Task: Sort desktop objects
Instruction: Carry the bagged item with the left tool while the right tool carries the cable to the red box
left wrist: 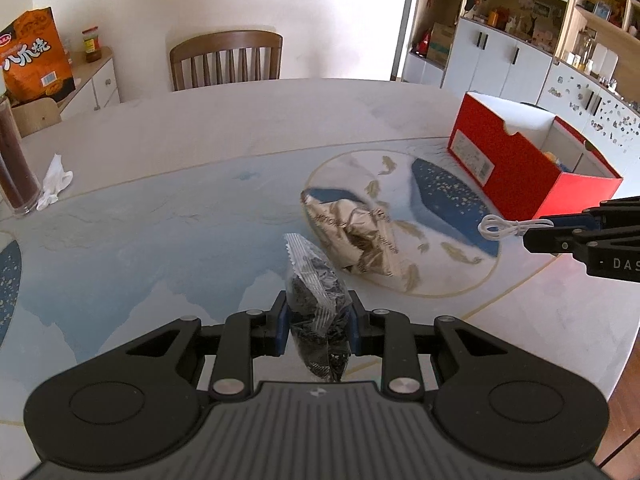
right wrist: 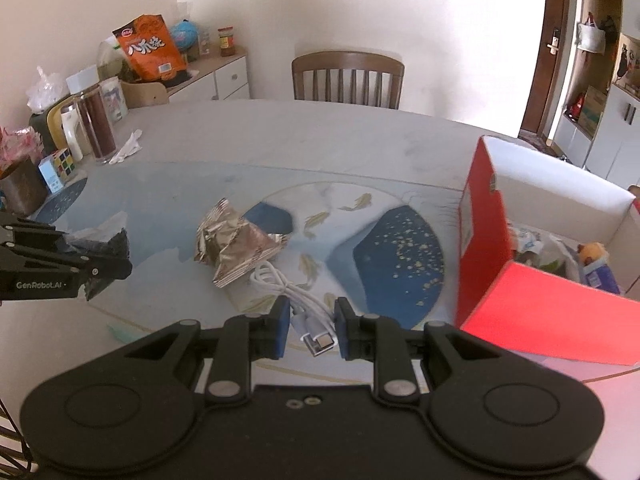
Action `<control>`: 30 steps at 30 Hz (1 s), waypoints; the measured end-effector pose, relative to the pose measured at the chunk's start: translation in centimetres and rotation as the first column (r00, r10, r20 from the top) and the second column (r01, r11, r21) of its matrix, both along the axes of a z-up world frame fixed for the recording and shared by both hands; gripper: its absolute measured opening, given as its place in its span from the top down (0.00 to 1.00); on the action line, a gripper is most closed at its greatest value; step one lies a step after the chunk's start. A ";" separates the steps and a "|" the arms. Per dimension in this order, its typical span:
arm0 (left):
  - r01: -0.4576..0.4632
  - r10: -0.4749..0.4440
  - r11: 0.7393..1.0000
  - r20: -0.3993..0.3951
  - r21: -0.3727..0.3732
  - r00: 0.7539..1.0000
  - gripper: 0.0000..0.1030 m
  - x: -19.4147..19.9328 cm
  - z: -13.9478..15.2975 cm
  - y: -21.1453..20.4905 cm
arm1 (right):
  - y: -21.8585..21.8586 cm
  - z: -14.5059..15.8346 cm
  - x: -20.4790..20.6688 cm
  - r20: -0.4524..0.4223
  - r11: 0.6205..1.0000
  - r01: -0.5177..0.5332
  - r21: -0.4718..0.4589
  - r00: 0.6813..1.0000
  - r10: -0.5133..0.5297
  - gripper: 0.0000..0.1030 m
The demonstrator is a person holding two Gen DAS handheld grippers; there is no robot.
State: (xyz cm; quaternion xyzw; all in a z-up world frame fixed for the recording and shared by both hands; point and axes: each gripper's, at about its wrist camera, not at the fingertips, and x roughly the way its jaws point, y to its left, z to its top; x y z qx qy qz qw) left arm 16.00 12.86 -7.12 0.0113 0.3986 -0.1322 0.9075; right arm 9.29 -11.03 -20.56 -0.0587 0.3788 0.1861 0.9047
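My left gripper (left wrist: 318, 322) is shut on a clear packet of dark snack (left wrist: 316, 300) and holds it above the table; it also shows at the left of the right wrist view (right wrist: 108, 256). My right gripper (right wrist: 310, 326) is shut on a coiled white USB cable (right wrist: 296, 296), whose loop hangs out in the left wrist view (left wrist: 508, 228). A crumpled gold foil bag (left wrist: 356, 236) lies on the table mat between the grippers, also seen in the right wrist view (right wrist: 236, 248). A red box (right wrist: 520, 280) with items inside stands at the right.
The table (right wrist: 304, 136) has a blue patterned mat. At its far left stand a tall jar (right wrist: 98, 120), a crumpled tissue (right wrist: 128, 146), a Rubik's cube (right wrist: 66, 164) and other clutter. A wooden chair (right wrist: 348, 80) sits behind the table. An orange snack bag (right wrist: 150, 50) is on a side cabinet.
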 end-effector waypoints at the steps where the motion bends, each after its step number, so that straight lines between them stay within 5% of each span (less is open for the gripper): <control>1: 0.002 -0.002 1.000 0.001 -0.004 1.000 0.74 -0.1 0.2 -0.2 | -0.2 0.2 0.0 0.003 1.000 0.005 0.003 1.000 -0.005 0.78; 19: 0.113 -0.108 0.992 0.075 -0.062 0.991 0.74 -0.6 6.0 -6.9 | -7.3 6.2 -0.7 0.126 0.994 0.086 0.069 0.988 -0.094 0.78; 30: 0.173 -0.165 0.982 0.111 -0.071 0.980 0.74 0.2 7.7 -12.4 | -12.3 7.3 -0.1 0.139 0.988 0.134 0.079 0.980 -0.144 0.78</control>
